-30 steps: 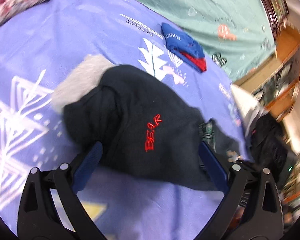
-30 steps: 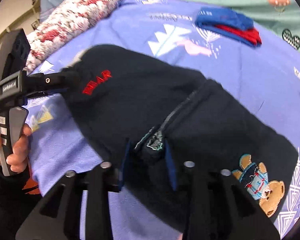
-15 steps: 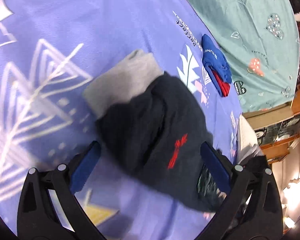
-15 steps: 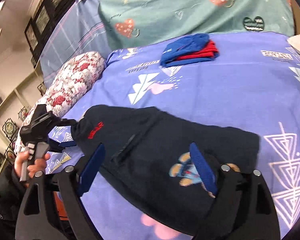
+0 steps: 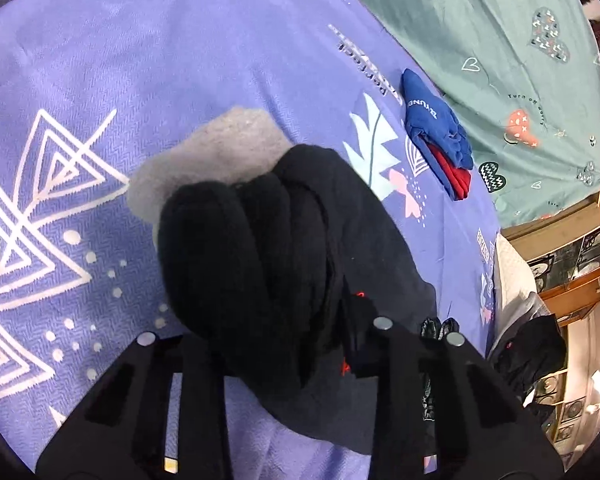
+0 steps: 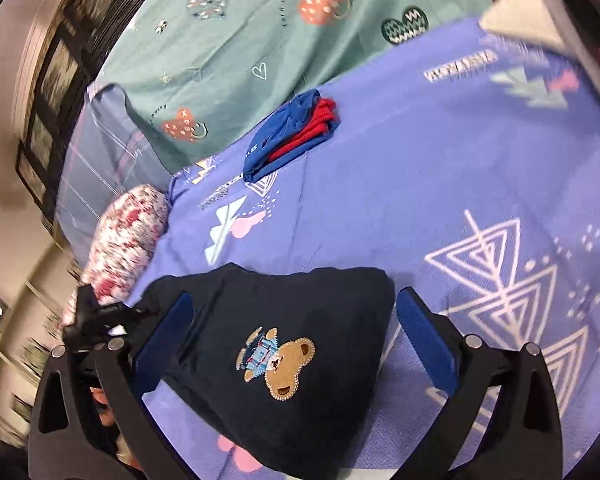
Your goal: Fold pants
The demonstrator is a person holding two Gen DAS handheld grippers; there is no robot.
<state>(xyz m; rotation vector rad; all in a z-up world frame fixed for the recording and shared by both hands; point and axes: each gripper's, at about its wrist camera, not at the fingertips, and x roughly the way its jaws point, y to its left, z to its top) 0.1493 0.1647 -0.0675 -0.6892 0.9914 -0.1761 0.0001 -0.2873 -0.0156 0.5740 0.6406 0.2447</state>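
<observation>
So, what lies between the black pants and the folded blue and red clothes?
Only bare purple bedsheet with white prints separates the black pants from the blue and red clothes; the right wrist view shows it.

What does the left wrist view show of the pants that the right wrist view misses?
Only the left wrist view: the left hand-held gripper, jaws closing, with a thick bunched fold of the dark pants between them, and the pants' grey lining turned out at one end.

Only the right wrist view: the right hand-held gripper, jaws opening wide around the pants without touching them, the bear patch, and a flowered pillow.

Both: the purple bedsheet, the folded blue and red clothes and the green sheet behind.
</observation>
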